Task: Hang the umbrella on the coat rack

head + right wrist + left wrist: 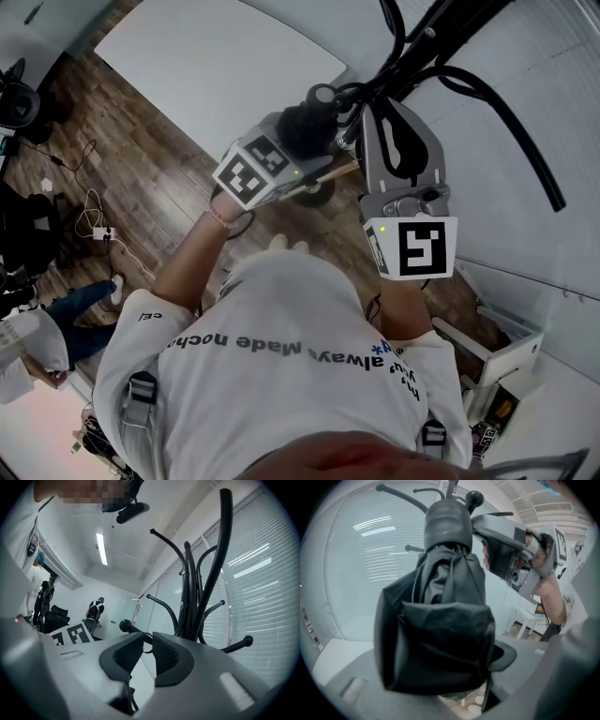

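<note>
My left gripper (281,164) is shut on a folded black umbrella (440,620), which fills the left gripper view with its rounded handle (447,522) uppermost. In the head view the umbrella (309,122) is raised close to the black coat rack (506,103). My right gripper (401,127) is beside it, pointing at the rack. In the right gripper view its jaws (143,651) stand almost together on a thin black strap loop (148,649), and a cord hangs below them. A knobbed hook (124,626) of the coat rack (190,597) sits just behind the jaws.
Glass walls with blinds (262,573) stand behind the rack. A white table (225,56) is at the upper left and a small white stand (497,361) at the lower right. Cables (94,225) lie on the wooden floor. Another person (84,309) is at the left.
</note>
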The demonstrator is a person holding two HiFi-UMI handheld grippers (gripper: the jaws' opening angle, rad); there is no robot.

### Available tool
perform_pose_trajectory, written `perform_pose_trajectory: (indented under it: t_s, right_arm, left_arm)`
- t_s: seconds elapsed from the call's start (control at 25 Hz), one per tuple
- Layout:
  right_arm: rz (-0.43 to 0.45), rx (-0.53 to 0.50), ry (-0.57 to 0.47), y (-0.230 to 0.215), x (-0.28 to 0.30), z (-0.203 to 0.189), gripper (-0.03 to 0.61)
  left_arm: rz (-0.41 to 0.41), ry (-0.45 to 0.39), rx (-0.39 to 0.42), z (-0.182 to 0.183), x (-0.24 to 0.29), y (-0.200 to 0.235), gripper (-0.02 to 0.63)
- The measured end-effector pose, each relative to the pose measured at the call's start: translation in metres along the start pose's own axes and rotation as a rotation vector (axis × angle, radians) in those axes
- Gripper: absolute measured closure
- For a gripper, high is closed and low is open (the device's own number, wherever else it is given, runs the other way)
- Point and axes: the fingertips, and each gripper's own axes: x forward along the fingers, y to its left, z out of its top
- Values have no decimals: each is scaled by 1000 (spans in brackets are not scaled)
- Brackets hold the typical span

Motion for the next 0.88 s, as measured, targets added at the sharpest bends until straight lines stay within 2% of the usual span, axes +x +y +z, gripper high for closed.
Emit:
perform_pose_trajectory:
  t_s: [0.16,0.56,0.88]
  right_arm:
    - [-28,8,7,-7,-12,-5,492]
    - [-74,51,55,-10,-48,-37,508]
    - [-65,91,91,2,-60,-63,518]
  left_arm:
    - [-12,17,2,0,15,3,324]
    - [-11,39,-12,-14,36,10,324]
    - [-4,46,31,-25,52,9,318]
